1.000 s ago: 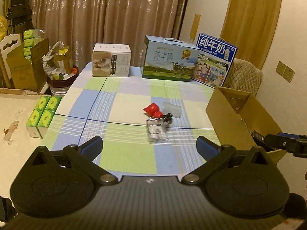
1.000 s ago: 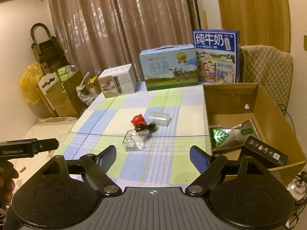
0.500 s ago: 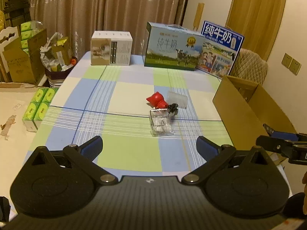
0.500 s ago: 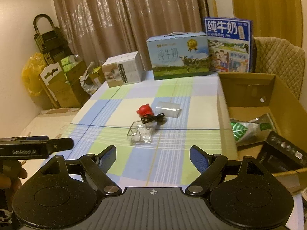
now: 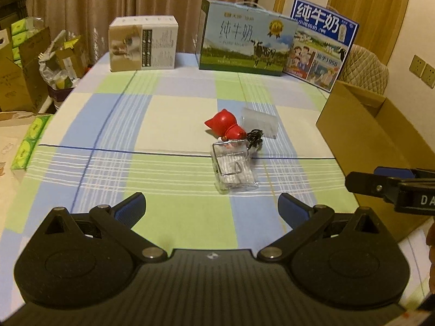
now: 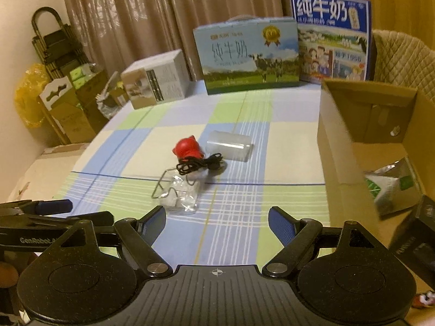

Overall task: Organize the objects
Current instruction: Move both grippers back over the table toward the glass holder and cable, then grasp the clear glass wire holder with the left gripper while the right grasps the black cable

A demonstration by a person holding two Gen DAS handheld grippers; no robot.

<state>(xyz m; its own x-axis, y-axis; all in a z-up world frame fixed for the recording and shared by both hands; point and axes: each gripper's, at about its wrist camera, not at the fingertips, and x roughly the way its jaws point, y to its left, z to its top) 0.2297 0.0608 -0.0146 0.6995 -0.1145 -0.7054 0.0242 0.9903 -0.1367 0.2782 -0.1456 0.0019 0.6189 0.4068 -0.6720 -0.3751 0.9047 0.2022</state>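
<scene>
Two empty, wide-spread tools [image 5: 211, 208] [image 6: 217, 221] above table [image 5: 168, 125]

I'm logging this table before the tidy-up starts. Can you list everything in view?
red figurine: 1, red, table middle
black cord: 1, black, beside figurine
clear packet: 1, transparent with wire frame, nearest the tongs
clear case: 1, frosted, behind cord
milk cartons: 2, blue, far edge
white box: 1, white and tan, far left
cardboard box: 1, brown, table's right; holds a green-white pouch
checked tablecloth: 1, blue-green-cream
left tongs: open, empty
right tongs: open, empty
</scene>
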